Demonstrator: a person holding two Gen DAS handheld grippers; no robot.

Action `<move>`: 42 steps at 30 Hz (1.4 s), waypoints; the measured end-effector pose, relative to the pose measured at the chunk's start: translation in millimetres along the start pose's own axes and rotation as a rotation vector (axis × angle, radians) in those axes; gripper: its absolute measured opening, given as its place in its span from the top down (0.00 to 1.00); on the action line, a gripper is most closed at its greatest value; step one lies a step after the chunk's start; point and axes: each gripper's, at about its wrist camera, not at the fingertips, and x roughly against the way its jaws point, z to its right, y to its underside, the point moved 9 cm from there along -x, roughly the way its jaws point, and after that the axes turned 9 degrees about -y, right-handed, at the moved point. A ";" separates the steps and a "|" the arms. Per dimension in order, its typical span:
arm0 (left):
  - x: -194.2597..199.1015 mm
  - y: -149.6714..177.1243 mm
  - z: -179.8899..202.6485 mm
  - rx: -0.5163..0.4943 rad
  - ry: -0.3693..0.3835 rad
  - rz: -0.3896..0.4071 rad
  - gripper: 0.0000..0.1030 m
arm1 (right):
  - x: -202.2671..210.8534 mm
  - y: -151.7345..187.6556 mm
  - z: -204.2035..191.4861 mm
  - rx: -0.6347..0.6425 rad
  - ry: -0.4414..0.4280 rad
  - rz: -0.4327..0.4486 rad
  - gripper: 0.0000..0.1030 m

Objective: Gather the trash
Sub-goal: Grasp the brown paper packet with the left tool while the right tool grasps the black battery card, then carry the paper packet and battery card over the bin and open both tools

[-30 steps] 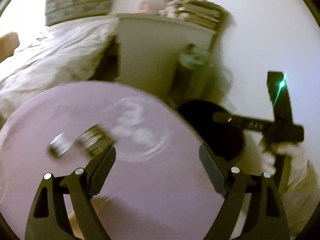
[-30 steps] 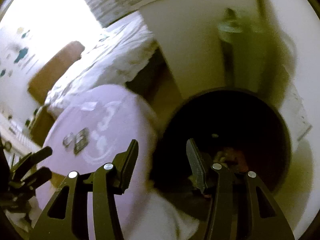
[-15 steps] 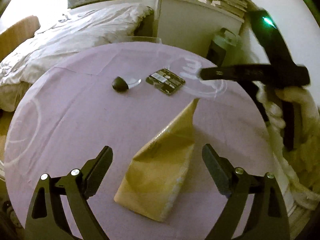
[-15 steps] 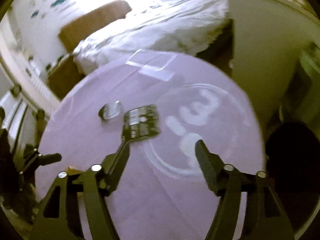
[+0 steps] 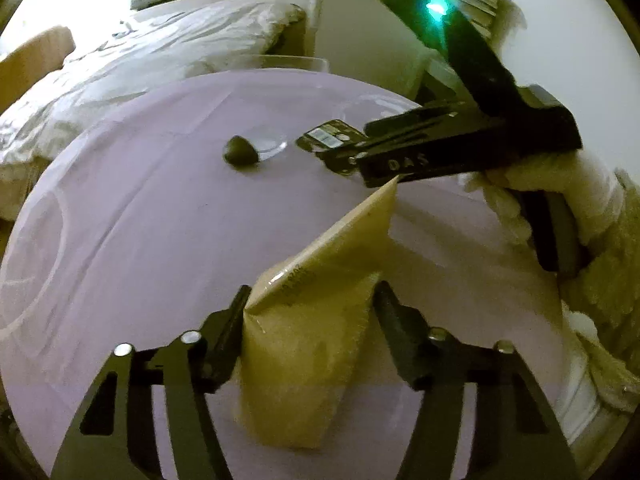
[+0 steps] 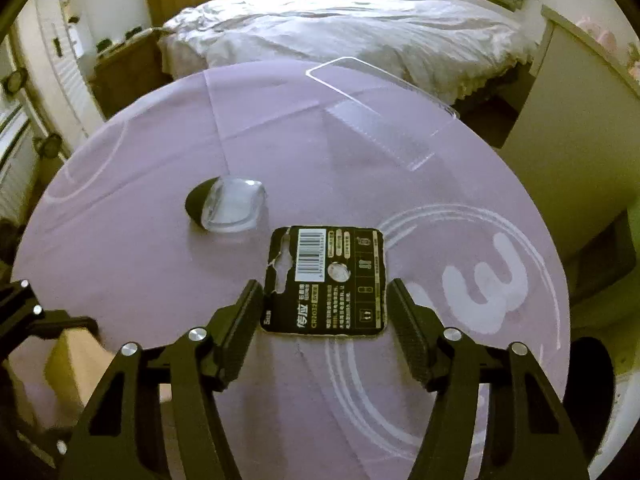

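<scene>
Black card packaging (image 6: pixel 326 280), marked CR2032 beside a barcode, is bracketed by the spread right gripper (image 6: pixel 325 312) mid-table (image 6: pixel 140 264). A yellow padded envelope (image 5: pixel 316 320) is flanked by the parted left gripper (image 5: pixel 310 312), its left finger (image 5: pixel 230 320) touching, with bare cloth around.

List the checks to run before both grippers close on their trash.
1. Yellow envelope between the left gripper jaws: ok.
2. Black battery card between the right gripper jaws: ok.
3. Both sets of jaws open: ok.
4. Jaws touching the trash: cannot tell.
5. Clear blister shell apart from the card: ok.
6. Bin beside the table: ok.
</scene>
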 end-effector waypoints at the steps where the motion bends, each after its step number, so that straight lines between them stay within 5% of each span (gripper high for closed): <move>1: 0.6 -0.6 -2.1 0.013 0.001 0.002 0.46 | 0.0 -1.4 0.0 -0.005 -0.002 0.003 0.38; 17: 28.1 -40.5 -0.6 0.043 0.030 0.095 0.48 | 66.7 12.6 22.0 -0.211 -0.131 0.188 0.39; 30: 34.6 -113.8 117.4 -0.115 0.202 0.189 0.48 | 168.3 76.4 131.3 -0.476 -0.066 0.368 0.39; 42: 10.6 -140.5 214.4 -0.208 0.319 0.165 0.48 | 196.7 160.6 216.7 -0.670 0.050 0.396 0.39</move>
